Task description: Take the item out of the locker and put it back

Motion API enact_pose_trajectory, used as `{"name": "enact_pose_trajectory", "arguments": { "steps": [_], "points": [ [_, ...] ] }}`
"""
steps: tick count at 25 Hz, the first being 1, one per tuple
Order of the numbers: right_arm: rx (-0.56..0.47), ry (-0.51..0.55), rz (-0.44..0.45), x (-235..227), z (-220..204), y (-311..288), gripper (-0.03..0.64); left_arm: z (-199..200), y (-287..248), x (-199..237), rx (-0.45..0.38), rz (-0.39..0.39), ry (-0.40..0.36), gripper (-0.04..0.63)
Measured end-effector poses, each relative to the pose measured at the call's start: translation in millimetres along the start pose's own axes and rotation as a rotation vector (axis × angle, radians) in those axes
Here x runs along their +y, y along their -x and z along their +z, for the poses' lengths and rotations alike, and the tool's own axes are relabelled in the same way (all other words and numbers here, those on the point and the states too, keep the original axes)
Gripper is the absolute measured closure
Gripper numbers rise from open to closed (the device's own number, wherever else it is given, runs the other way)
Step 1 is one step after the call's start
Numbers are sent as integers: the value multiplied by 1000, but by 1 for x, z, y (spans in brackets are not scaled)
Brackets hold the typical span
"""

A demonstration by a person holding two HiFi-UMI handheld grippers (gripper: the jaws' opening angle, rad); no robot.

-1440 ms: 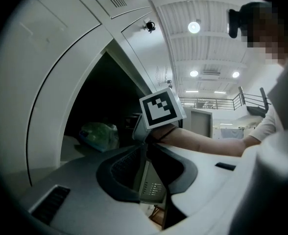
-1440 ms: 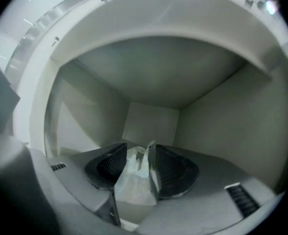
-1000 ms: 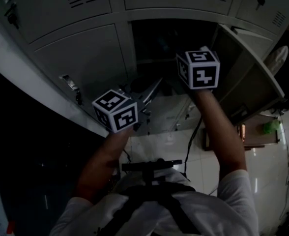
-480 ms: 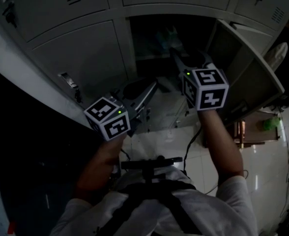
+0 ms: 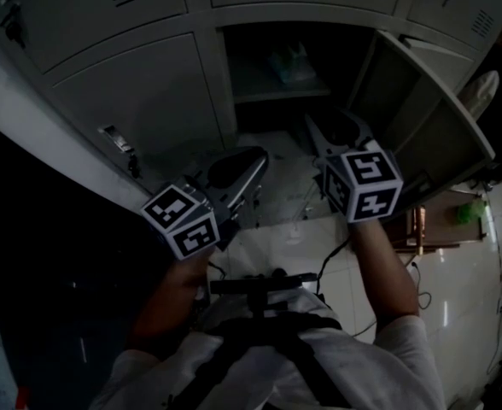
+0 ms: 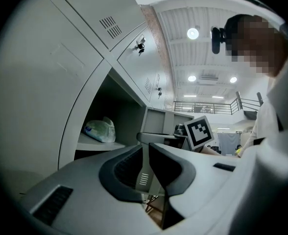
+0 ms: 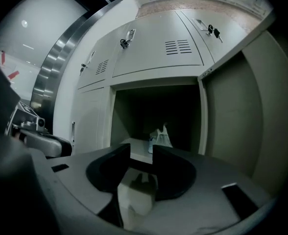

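Note:
The item, a pale crumpled plastic bag (image 5: pixel 292 65), lies on the shelf (image 5: pixel 259 90) inside the open locker; the same bag (image 6: pixel 100 130) shows in the left gripper view, and the bag (image 7: pixel 159 137) shows in the right gripper view beyond the jaws. My right gripper (image 5: pixel 312 125) hovers in front of the opening, below the shelf, pointing in. The right gripper (image 7: pixel 141 148) is open with nothing between its jaws, which have just been closing. My left gripper (image 5: pixel 262 154) hangs lower left of the opening. The left gripper (image 6: pixel 145 148) shows only a thin slit, nothing in it.
The locker's door (image 5: pixel 430 118) swings open at the right. Closed locker doors (image 5: pixel 140 101) flank the opening, some with keys in the locks (image 7: pixel 211 30). Pale floor tiles (image 5: pixel 464 297) and a brown wooden object (image 5: pixel 426 229) lie below right.
Both grippers have drawn back from the locker toward the person and sunk in the picture. The bag on the shelf, not seen a second ago, is now uncovered.

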State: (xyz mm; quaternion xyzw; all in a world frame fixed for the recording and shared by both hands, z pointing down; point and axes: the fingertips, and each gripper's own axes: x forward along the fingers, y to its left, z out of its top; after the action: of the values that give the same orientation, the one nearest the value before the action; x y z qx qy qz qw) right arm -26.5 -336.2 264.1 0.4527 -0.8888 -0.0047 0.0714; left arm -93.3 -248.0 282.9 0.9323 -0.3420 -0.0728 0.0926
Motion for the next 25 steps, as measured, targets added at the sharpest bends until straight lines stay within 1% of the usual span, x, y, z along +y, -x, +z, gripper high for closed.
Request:
{"name": "enact_pose_trajectory", "arguments": {
  "steps": [4, 14, 18, 25],
  "points": [
    [17, -21, 8, 6, -15, 11, 483, -8, 8, -4, 9, -4, 16, 551],
    [35, -78, -1, 17, -39, 43, 504, -26, 30, -10, 24, 4, 54, 558],
    [52, -113, -8, 26, -49, 56, 513, -32, 40, -11, 16, 8, 54, 568],
    [63, -155, -21, 47, -61, 82, 527, -49, 67, -19, 40, 9, 83, 568]
  ]
}}
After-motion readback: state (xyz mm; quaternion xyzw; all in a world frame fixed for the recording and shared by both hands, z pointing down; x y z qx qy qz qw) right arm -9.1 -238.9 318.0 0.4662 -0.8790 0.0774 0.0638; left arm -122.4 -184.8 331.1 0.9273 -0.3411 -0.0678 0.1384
